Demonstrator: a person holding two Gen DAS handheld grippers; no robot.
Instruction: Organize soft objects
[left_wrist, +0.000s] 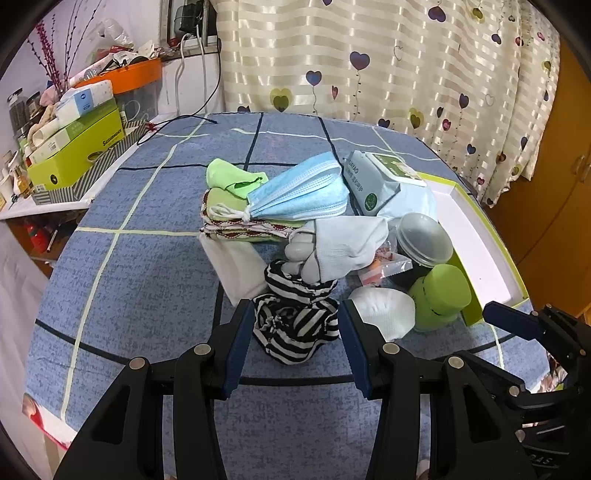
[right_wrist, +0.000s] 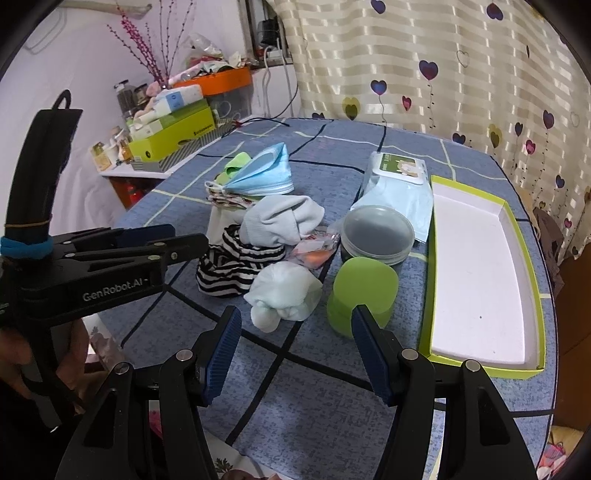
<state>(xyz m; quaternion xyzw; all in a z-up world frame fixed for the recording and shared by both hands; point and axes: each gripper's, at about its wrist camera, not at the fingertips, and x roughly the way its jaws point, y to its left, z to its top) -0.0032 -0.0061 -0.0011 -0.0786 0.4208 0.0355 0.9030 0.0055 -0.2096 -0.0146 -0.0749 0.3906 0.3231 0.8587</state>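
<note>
Surface: blue checked cloth (left_wrist: 155, 258) covers the table; we see a heart-print curtain (left_wrist: 388, 55) behind it.
Left claw (left_wrist: 295, 332): jaws stand wide apart, one on each side of the striped sock (left_wrist: 295, 332); we see no pad pressing on it.
Right claw (right_wrist: 295, 343): jaws open, nothing held; it hangs above the cloth, near the white sock bundle (right_wrist: 284, 291) and the green cup (right_wrist: 364, 295).
Striped sock: black and white, crumpled, at the near edge of the pile.
Toe sock (left_wrist: 340, 243): pale, lying just beyond the striped sock and touching it.
Face masks (left_wrist: 299, 192): blue stack, tied, resting on green socks (left_wrist: 232, 181) at the far side of the pile.
Wipes pack (right_wrist: 399, 184): beside the tray, behind the lidded dark container (right_wrist: 376, 232).
Tray (right_wrist: 480, 258): green-rimmed, white inside, at the right of the pile; we see nothing in it.
Side shelf (left_wrist: 44, 206): carries boxes and jars, left of the table.
</note>
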